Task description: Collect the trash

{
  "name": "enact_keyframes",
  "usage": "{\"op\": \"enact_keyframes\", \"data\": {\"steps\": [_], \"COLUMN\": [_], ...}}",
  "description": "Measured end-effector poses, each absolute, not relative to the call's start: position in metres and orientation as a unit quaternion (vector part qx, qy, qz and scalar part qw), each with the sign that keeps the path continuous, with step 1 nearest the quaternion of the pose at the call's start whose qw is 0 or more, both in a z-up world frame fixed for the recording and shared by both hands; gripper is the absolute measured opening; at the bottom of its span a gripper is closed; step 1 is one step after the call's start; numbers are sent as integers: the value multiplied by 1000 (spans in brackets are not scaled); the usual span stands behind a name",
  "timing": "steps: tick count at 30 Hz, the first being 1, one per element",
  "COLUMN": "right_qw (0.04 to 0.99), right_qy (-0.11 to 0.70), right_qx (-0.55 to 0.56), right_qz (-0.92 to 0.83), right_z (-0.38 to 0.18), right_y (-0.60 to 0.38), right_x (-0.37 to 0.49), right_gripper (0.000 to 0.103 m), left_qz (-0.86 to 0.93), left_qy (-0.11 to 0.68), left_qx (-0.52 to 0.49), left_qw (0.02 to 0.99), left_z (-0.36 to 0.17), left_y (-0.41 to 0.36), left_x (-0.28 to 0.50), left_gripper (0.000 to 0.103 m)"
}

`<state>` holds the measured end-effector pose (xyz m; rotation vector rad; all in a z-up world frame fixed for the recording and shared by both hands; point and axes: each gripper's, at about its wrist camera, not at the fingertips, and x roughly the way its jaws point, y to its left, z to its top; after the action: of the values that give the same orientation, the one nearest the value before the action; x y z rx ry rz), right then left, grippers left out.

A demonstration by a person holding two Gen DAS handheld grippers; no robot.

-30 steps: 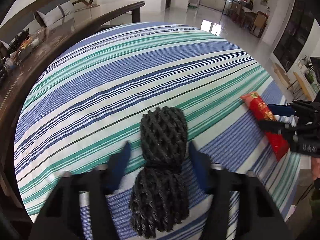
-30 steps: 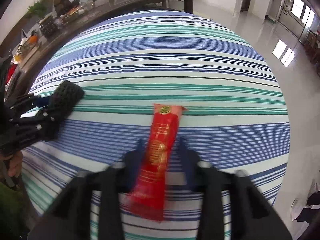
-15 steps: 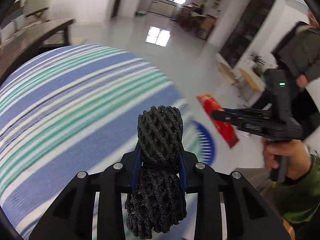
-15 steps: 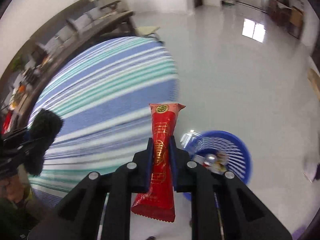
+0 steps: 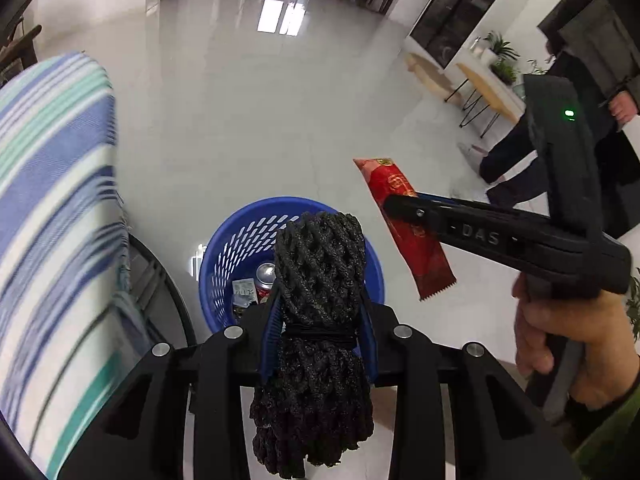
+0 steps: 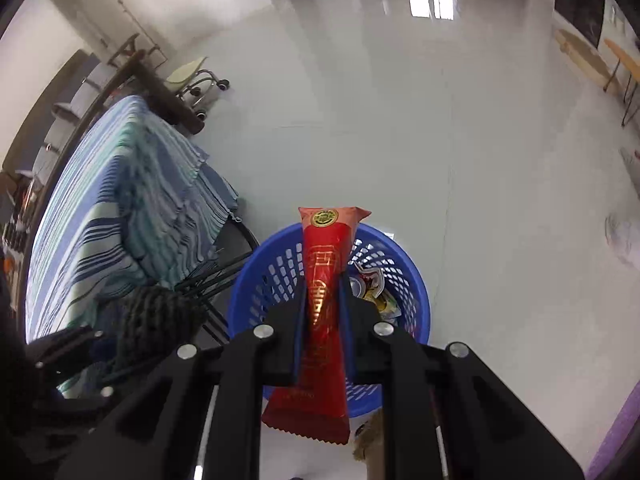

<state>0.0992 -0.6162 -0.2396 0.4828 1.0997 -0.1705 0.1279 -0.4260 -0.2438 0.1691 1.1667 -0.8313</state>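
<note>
Two clamped tools, black net (image 5: pixel 320 264) and red wrapper (image 6: pixel 324 292), seemingly above blue basket (image 6: pixel 256 276).

The left tongs (image 5: pixel 320 312) are clamped on a black mesh bundle (image 5: pixel 318 280), their blue-lined fingers (image 5: pixel 269 332) pressing its tied waist from both sides. The right tongs (image 6: pixel 322 312) are closed on a red wrapper (image 6: pixel 324 280), pinching it at mid-length. In the left wrist view, the right hand (image 5: pixel 576 344) grips the handle from below, to the right of the left tongs and level with them.
</note>
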Motion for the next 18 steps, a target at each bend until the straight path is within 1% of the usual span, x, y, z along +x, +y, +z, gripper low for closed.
{"op": "enact_keyframes", "data": {"steps": [2,3,4,5,6,7,8,10,11,12,13,14,16,17,18], "right_qw": [812,808,805,804,806,806,808,813,817,821,824,827,841,848,857], "right_qy": [520,520,519,514,505,501,496,488,481,475,471,465,448,442,432], "right_qx": [252,265,276,286,297,303,306,302,297,295,294,292,279,267,253], "right_qz": [-81,-81,-81,-83,-88,-87,-87,-101,-109,-112,-115,-119,-121,-123,-123], "right_z": [-255,-262,-266,-267,-266,-264,-261,-251,-241,-232,-229,-220,-198,-186,-175], "right_y": [-628,-632,-636,-643,-646,-648,-650,-651,-652,-648,-650,-647,-635,-625,-612], "right_x": [98,98,97,95,92,95,91,81,75,69,63,55,31,18,2], "right_gripper": [15,18,35,47,51,51,52,66,67,69,76,78,78,80,92], "left_qz": [-376,-377,-377,-375,-372,-369,-371,-376,-376,-376,-377,-379,-382,-380,-379], "left_qy": [538,540,541,541,540,535,529,512,503,488,471,448,407,388,375], "left_qx": [76,76,77,78,79,79,77,78,81,85,90,99,111,118,122], "left_qw": [750,749,748,749,751,756,759,768,774,783,792,804,822,831,837], "left_z": [-262,-268,-275,-278,-279,-278,-275,-260,-254,-242,-230,-213,-185,-171,-159], "left_y": [-437,-441,-443,-445,-446,-444,-440,-433,-436,-436,-432,-424,-411,-402,-396], "left_x": [134,137,139,142,143,142,140,133,129,124,117,106,87,76,66], "left_gripper": [37,38,45,58,65,72,76,82,85,86,90,94,98,98,98]}}
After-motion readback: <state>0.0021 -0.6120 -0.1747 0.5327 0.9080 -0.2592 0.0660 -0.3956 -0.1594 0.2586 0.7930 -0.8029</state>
